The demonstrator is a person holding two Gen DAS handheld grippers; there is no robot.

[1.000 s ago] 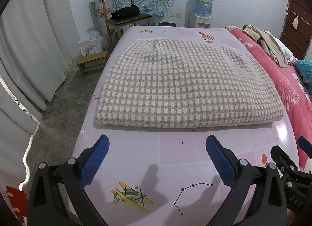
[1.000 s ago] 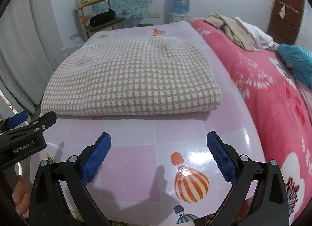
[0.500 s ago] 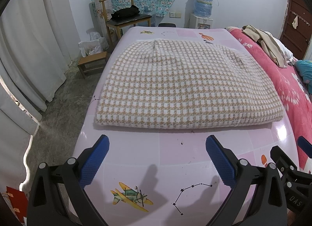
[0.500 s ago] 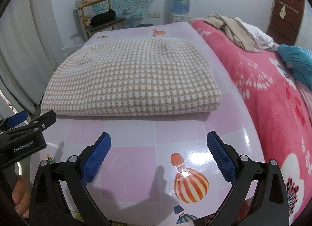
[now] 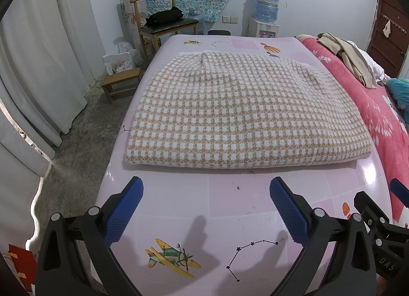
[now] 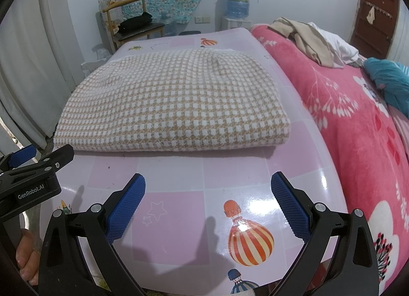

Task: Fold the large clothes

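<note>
A: Location and orientation of the garment (image 5: 245,114)?

B: Folded flat on the pink table (image 5: 230,201). Its long axis runs left to right across both views; the thick folded edge faces the grippers, the far edge points at the chair (image 5: 163,25).

A: Gripper state?

B: Left hand-held gripper (image 5: 205,188): jaws spread wide, nothing held, short of the near edge. Right hand-held gripper (image 6: 208,187): same, above the balloon print (image 6: 249,237). The pink bed (image 6: 358,127) lies right of the table.

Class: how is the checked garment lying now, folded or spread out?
Folded: the checked garment lies as a thick rectangle with a rounded doubled near edge on the pink table.
</note>
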